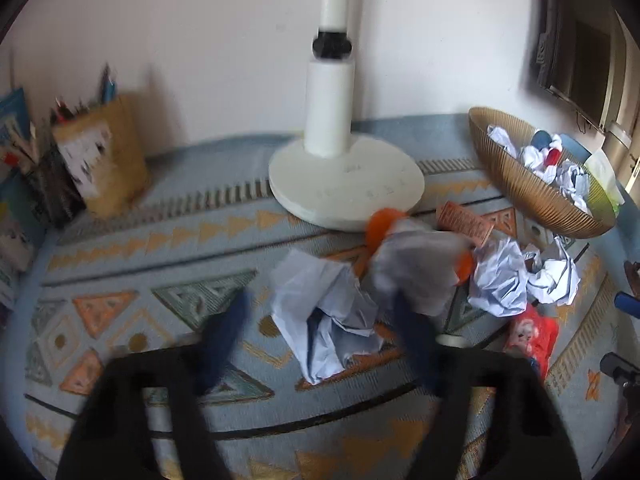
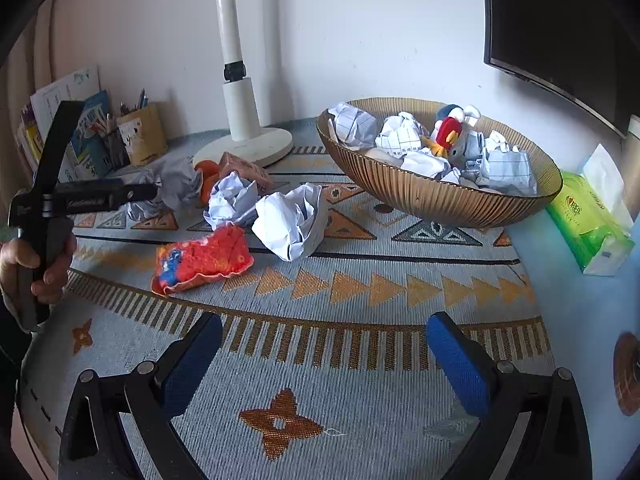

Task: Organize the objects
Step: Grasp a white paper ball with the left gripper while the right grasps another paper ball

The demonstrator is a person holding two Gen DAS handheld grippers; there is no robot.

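In the left wrist view my left gripper (image 1: 320,304) hangs blurred over the patterned rug, its blue fingers either side of a crumpled paper ball (image 1: 332,340). Rug shows between the left finger and the paper, so the pads do not grip it. A second, blurred paper ball (image 1: 416,272) lies just beyond the right finger. Two more paper balls (image 2: 232,200) (image 2: 292,220) and a red snack packet (image 2: 200,260) lie on the rug. The ribbed brown bowl (image 2: 420,200) holds several paper balls and a plush toy (image 2: 450,132). My right gripper (image 2: 324,360) is open and empty.
A white lamp base (image 1: 346,188) stands at the back, with an orange object (image 1: 380,224) and a brown box (image 1: 464,220) in front. A pencil holder (image 1: 108,152) and books are at back left. A green tissue pack (image 2: 588,220) lies right of the bowl. A hand (image 2: 24,256) holds the left gripper.
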